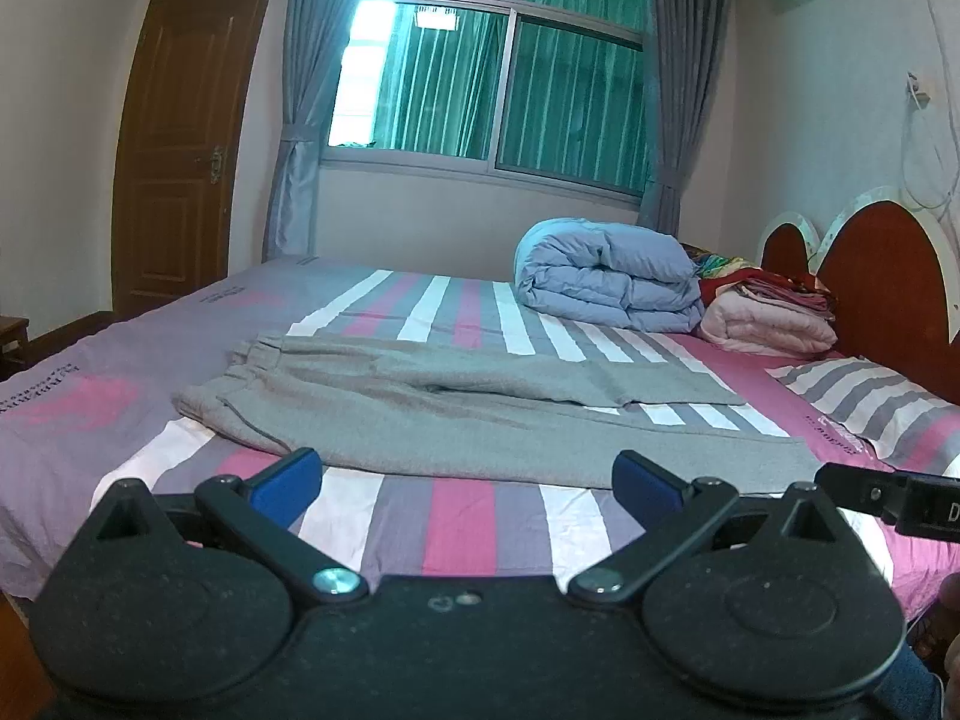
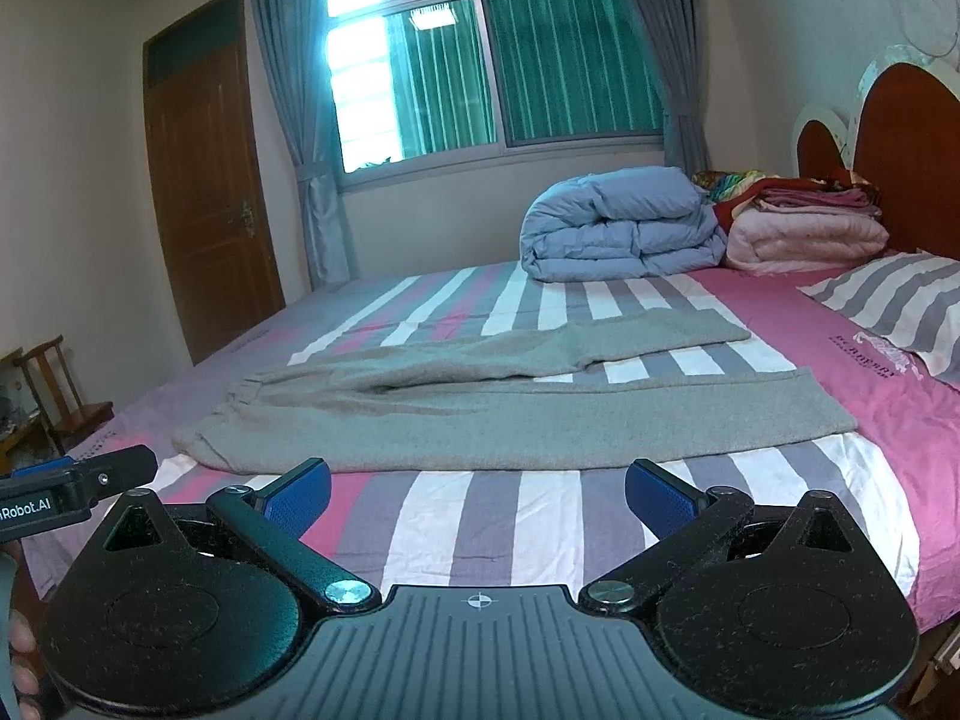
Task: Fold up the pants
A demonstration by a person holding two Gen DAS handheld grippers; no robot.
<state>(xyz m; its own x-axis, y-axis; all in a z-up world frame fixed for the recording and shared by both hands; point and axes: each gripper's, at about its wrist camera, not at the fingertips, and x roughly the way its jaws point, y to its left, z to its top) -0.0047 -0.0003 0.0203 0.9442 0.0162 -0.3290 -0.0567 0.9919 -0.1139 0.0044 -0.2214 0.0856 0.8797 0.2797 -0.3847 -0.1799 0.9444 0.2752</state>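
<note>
Left claw: left gripper [image 1: 468, 483] spread wide, blue pads [image 1: 287, 480] well apart, nothing between them; it hangs over the near edge of the bed, short of the pants.
Right claw: right gripper [image 2: 478, 492] also spread wide and empty, blue pads [image 2: 660, 495] apart, above the striped sheet near the bed's edge.
Side by side: in the left wrist view the right gripper's black tip shows at 3 o'clock; in the right wrist view the left gripper's tip shows at 9 o'clock.
Pants: grey pants [image 1: 456, 414] lie flat across the bed [image 1: 480, 516], at 12 o'clock from both claws, waistband [image 2: 246, 390] toward 10 o'clock, the two legs running toward 2 o'clock and splitting apart near the cuffs.
Near leg: its long edge lies just beyond the pads in both views, not touched.
Bedding: blue quilt [image 2: 618, 228] folded at 1 o'clock, touching a stack of pink blankets [image 2: 810, 228] beside it; striped pillow [image 2: 900, 300] at 2 o'clock by the headboard [image 2: 912, 144].
Room: window [image 1: 486, 72] with grey curtains at 12 o'clock, wooden door [image 1: 180, 138] at 10 o'clock.
</note>
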